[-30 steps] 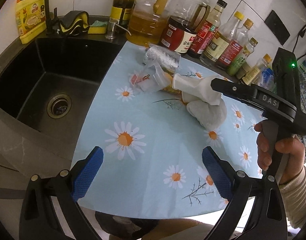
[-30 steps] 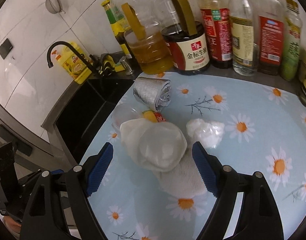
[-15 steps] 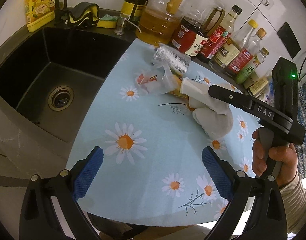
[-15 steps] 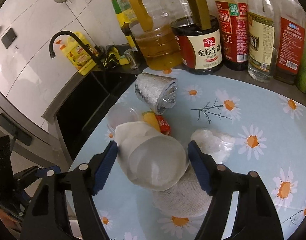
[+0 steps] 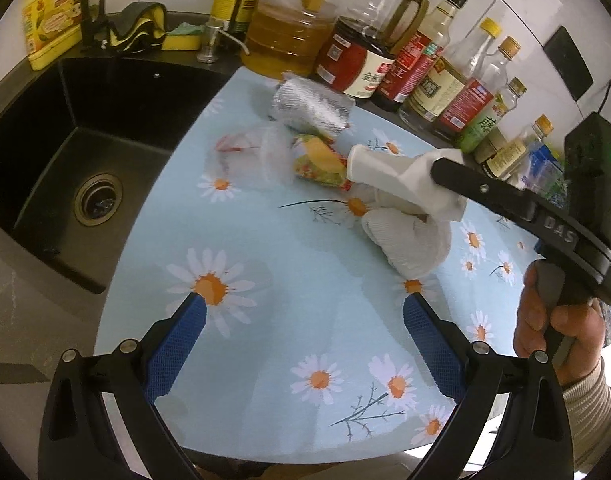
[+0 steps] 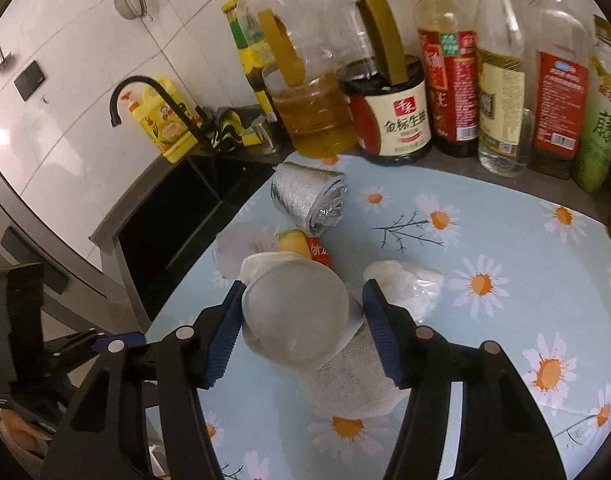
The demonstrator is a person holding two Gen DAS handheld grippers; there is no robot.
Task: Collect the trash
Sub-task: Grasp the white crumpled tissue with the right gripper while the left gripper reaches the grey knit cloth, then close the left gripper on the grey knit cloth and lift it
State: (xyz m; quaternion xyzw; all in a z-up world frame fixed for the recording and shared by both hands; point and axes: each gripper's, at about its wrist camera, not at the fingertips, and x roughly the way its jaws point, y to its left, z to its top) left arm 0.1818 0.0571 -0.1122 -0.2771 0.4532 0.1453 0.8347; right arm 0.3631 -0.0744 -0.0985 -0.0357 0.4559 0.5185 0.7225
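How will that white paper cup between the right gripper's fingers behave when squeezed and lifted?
The paper cup lies on its side, already crumpled at the rim, so it probably flattens further rather than resisting the right gripper. It looks empty and thin-walled, so likely very light. Being round, it could roll off the white cloth beneath it if nudged off-centre.

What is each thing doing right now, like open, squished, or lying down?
Right hand-held gripper: fingers around the paper cup; contact unclear.
Paper cup: on its side, dented.
Left hand-held gripper: open, holding nothing.
Foil roll: lying on its side.
Snack wrapper: crumpled, lying flat.
White cloth: bunched under the cup.
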